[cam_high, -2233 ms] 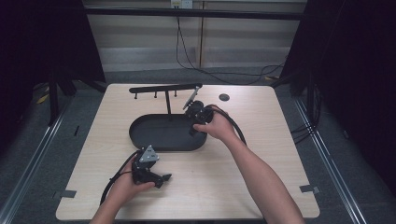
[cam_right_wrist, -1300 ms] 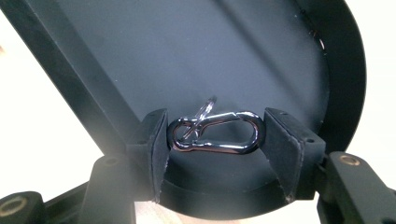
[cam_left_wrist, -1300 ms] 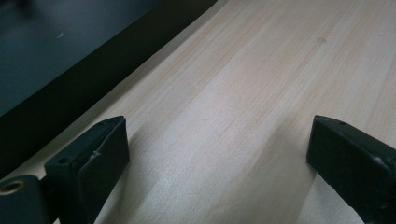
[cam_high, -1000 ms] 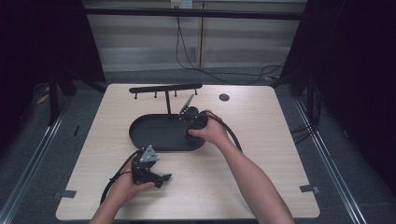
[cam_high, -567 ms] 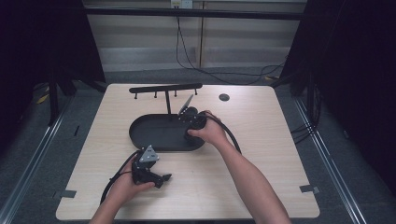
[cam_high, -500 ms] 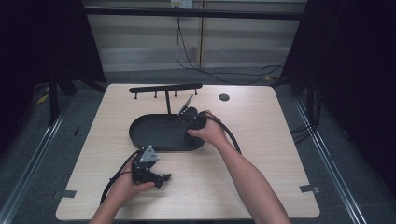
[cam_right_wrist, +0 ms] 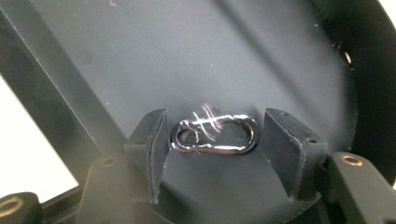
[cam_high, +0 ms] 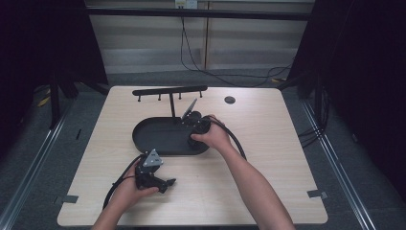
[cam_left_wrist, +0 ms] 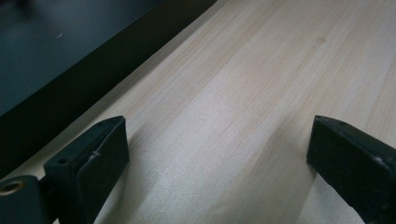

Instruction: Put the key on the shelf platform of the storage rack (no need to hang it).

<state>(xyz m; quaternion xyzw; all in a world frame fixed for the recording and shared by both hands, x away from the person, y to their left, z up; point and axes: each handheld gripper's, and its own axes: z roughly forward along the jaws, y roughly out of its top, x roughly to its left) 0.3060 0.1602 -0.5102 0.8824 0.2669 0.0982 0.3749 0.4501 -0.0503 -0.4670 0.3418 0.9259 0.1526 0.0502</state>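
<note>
A small silver snap clip (cam_right_wrist: 215, 135) lies flat on the floor of the black oval tray (cam_high: 143, 139). My right gripper (cam_high: 193, 125) reaches down into the tray's right end, by the foot of the stand. Its jaws (cam_right_wrist: 215, 116) have just been opening. They now stand on either side of the clip, with a small gap at each pad. My left gripper (cam_high: 168, 184) rests on the wooden table in front of the tray, held by the left hand. Its jaws (cam_left_wrist: 219, 126) are wide apart with only bare wood between them.
A black T-shaped stand (cam_high: 170, 91) with small pegs rises from the tray's back edge. A small dark disc (cam_high: 230, 99) lies on the table at the back right. The tray's rim (cam_left_wrist: 70, 93) runs close beside the left gripper. Cables trail from both grippers.
Since the oldest frame, my right gripper has shifted a little left and down into the tray, then held still. The left hand and gripper have not moved.
</note>
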